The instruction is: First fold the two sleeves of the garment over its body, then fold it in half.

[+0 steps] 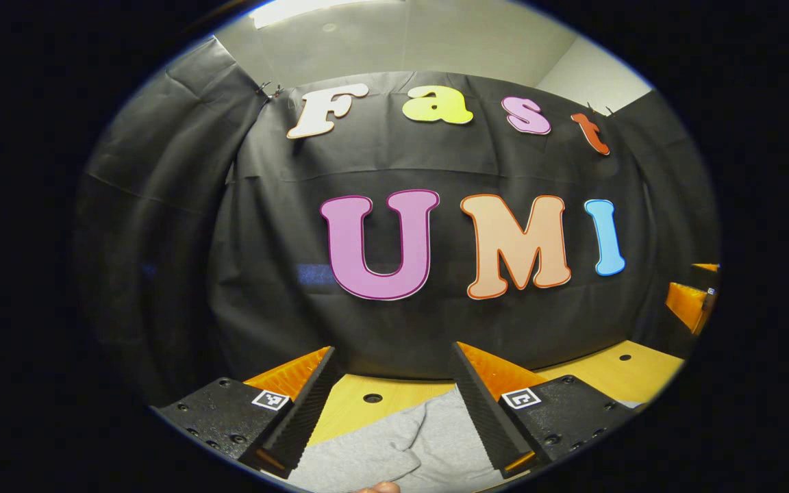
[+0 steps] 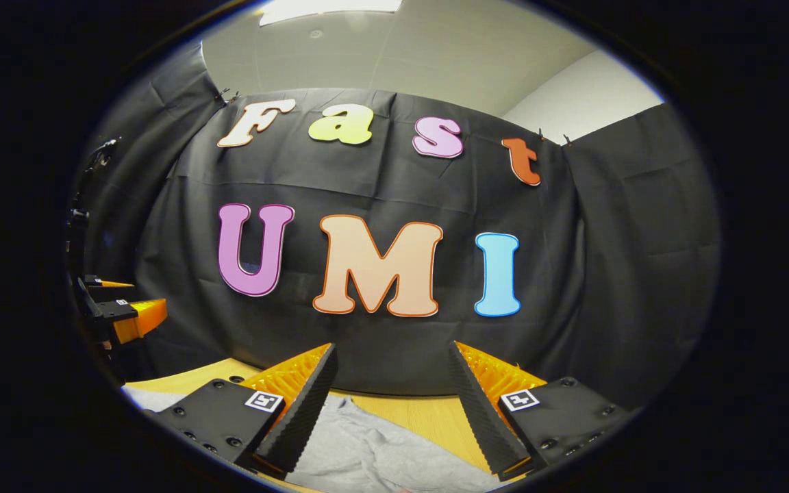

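Observation:
A grey garment [image 1: 401, 445] lies on the wooden table [image 1: 614, 373], low in the left gripper view between my left gripper's fingers. My left gripper [image 1: 393, 359] is open and held above the cloth, with nothing between its fingers. In the right gripper view the same grey garment [image 2: 381, 452] spreads below my right gripper [image 2: 391, 356], which is also open and empty above it. The left gripper [image 2: 124, 311] appears at the far left edge of the right gripper view; the right gripper [image 1: 692, 301] appears at the far right edge of the left gripper view.
The black cloth wall [image 1: 435, 164] stands close behind the table's far edge. Round holes [image 1: 372, 398] dot the tabletop. A fingertip [image 1: 377, 487] of a hand shows at the bottom edge of the left gripper view.

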{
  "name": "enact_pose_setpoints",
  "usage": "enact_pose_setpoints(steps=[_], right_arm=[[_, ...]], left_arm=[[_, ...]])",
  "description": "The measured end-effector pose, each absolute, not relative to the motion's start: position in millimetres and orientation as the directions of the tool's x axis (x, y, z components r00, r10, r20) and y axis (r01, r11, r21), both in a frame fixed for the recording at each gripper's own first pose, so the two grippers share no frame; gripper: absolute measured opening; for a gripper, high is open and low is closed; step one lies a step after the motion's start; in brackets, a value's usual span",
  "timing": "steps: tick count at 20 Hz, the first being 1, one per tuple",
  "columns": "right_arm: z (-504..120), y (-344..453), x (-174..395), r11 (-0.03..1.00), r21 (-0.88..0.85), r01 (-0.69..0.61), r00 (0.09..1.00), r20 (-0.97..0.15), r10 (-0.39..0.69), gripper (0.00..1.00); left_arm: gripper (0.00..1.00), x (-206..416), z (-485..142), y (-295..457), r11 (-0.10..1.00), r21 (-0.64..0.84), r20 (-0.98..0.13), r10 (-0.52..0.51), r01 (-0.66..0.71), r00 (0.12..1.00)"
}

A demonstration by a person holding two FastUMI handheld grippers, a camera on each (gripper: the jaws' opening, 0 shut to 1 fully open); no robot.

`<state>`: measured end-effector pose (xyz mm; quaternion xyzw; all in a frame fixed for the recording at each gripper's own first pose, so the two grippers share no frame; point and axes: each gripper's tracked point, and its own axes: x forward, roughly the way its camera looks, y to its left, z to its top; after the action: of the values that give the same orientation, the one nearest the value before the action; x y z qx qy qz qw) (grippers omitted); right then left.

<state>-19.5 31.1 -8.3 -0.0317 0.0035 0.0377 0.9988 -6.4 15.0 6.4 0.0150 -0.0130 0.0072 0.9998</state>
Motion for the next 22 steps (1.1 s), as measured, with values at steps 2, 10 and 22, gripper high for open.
enact_pose_setpoints(steps=[2, 10, 22], right_arm=[[-10.0, 30.2, -20.3, 0.995, -0.063, -0.074, 0.997, -0.016, 0.073, 0.99], [-13.1, 3.5, -15.5, 0.998, -0.057, -0.023, 0.999, -0.033, 0.022, 0.96], [-83.1, -119.6, -40.8, 0.966, -0.233, 0.115, 0.974, -0.163, -0.155, 1.0]], left_arm=[[0.96, -6.5, 6.4, 14.2, 0.999, 0.035, 0.028, 0.012, -0.012, 1.0], [0.98, -4.5, 10.9, 4.1, 0.999, 0.032, 0.041, -0.023, 0.022, 0.999], [0.96, -0.9, 0.2, -20.7, 0.996, 0.031, 0.025, -0.088, 0.087, 0.996]])
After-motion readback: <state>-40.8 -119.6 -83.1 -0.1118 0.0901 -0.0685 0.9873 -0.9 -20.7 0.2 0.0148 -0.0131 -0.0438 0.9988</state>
